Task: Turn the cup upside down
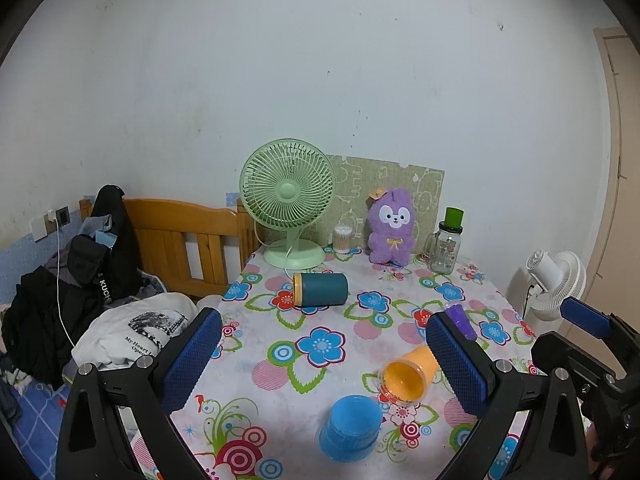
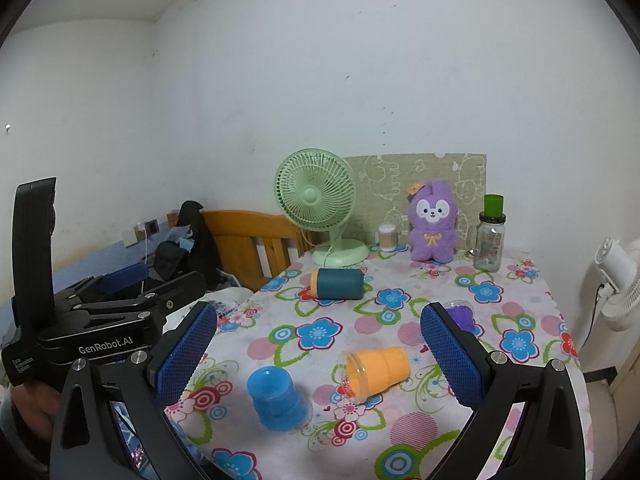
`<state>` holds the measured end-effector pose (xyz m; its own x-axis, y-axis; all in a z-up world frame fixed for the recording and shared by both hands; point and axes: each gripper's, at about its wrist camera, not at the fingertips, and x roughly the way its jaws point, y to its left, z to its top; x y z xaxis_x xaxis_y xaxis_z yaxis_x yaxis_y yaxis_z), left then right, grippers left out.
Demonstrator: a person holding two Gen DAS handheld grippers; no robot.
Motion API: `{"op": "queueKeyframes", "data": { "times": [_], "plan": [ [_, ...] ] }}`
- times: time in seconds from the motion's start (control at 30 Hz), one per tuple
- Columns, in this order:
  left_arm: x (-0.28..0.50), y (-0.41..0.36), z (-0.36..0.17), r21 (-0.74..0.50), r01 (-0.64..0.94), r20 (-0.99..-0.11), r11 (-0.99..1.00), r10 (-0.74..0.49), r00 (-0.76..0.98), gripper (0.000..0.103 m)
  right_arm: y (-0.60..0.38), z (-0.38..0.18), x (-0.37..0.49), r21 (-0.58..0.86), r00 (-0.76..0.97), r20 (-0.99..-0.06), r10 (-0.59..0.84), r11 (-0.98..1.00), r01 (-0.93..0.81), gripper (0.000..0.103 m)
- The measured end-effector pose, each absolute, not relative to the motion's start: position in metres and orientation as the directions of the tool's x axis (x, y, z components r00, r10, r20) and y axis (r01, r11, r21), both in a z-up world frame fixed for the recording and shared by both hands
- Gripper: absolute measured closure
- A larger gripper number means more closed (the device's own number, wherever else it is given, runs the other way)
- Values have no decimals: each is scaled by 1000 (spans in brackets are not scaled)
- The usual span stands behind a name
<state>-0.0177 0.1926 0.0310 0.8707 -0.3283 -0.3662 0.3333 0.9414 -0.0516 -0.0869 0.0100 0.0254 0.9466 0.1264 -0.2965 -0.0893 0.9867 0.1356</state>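
A: The counter [image 2: 532,312] wears a glossy flowered covering, smooth like oilcloth. The orange cup [image 2: 380,364] looks like matt plastic under a clear shiny shell.

B: Left of it, the blue cup [image 2: 276,396] is glossy plastic. Behind, the purple toy [image 2: 432,224] is fluffy plush, the jar [image 2: 489,248] clear glass.

A: Each hand-held gripper, left [image 1: 324,360] and right [image 2: 316,360], has rough, dimpled blue pads [image 2: 450,356] on matt black frames.

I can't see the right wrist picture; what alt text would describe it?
Open right gripper above a floral table where an orange cup lies sideways beside an upside-down blue cup; the left gripper shows at left.
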Motion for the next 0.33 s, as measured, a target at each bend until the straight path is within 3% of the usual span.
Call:
{"op": "queueKeyframes", "data": {
  "times": [0.33],
  "plan": [
    [-16,191,29,-40,327,-369,944,-318,873,0,11,24,-85,133,943,-302,137,986,-101,0]
  ]
}}
